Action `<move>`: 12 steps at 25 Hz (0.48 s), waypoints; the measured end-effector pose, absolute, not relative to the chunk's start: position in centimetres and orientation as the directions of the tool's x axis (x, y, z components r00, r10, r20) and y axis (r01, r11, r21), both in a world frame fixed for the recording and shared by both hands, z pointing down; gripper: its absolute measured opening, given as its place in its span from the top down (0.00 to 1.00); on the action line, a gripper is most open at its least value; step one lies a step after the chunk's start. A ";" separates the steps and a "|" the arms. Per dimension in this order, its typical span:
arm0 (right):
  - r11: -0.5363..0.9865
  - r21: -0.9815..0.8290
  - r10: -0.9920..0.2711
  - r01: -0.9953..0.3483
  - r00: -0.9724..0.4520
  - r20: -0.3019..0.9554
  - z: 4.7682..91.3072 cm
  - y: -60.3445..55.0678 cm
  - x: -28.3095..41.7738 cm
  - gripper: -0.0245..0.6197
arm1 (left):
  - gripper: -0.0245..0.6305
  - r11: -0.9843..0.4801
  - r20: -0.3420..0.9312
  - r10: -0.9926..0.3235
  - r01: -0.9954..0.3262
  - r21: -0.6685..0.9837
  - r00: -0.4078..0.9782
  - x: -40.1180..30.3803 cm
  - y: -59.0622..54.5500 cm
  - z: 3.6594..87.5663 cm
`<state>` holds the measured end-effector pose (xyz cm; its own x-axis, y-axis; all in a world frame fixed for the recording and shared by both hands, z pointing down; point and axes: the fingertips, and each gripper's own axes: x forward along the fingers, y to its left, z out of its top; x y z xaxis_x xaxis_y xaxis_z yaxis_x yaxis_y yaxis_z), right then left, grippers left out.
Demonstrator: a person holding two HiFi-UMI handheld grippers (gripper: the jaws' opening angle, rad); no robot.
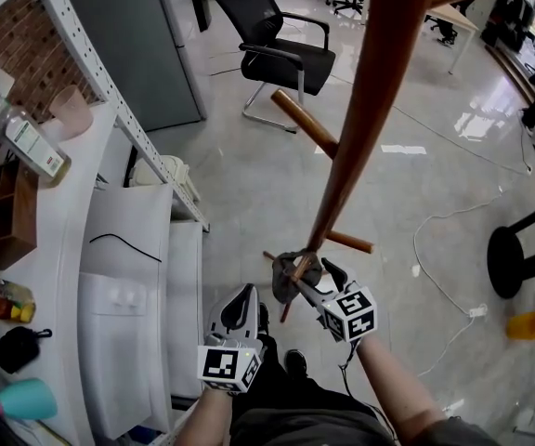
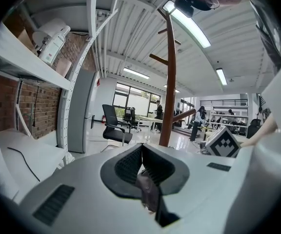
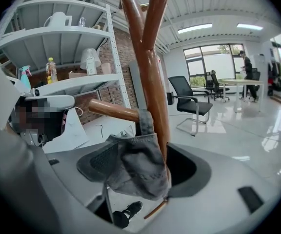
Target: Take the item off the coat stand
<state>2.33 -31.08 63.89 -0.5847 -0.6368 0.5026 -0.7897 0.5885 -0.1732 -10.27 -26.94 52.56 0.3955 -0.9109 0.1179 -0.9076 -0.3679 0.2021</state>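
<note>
Grey cloth item (image 3: 130, 172) hangs off the coat stand's peg (image 3: 113, 111) between the right gripper's (image 3: 145, 155) wide-open jaws, while the left gripper (image 2: 141, 152), jaws together, sits farther away.

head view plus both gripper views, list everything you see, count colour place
coat stand: one, brown wood, centre of floor
cap: one, grey, hanging on the stand's low peg
office chair: one, black, beyond the stand
shelf unit: one, white, left
bottle: one, clear, on the shelf
stool: one, black, right
left gripper: one, grey, jaws together, empty
right gripper: one, grey, jaws apart around the cap
</note>
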 end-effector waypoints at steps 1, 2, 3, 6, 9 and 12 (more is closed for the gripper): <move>0.590 -0.175 -0.634 -0.788 -0.587 0.504 63.9 -31.1 2.3 0.46 | 0.95 -0.368 0.116 -0.911 -0.908 0.202 0.396 -10.2 -26.9 52.5; 0.592 -0.178 -0.630 -0.786 -0.590 0.506 64.0 -31.0 2.2 0.46 | 0.95 -0.368 0.115 -0.912 -0.908 0.202 0.395 -10.2 -26.8 52.5; 0.595 -0.181 -0.627 -0.783 -0.593 0.506 64.0 -31.0 2.1 0.46 | 0.95 -0.366 0.114 -0.912 -0.908 0.202 0.393 -10.2 -26.8 52.5; 0.597 -0.172 -0.626 -0.783 -0.590 0.510 64.0 -31.0 2.2 0.55 | 0.95 -0.361 0.114 -0.915 -0.911 0.201 0.388 -10.3 -26.6 52.3; 0.586 -0.171 -0.629 -0.792 -0.577 0.521 64.0 -30.9 2.8 0.67 | 0.95 -0.358 0.113 -0.916 -0.912 0.201 0.385 -10.3 -26.5 52.1; 0.583 -0.160 -0.631 -0.797 -0.568 0.529 64.0 -30.8 3.2 0.78 | 0.95 -0.356 0.113 -0.917 -0.912 0.203 0.383 -10.3 -26.3 52.0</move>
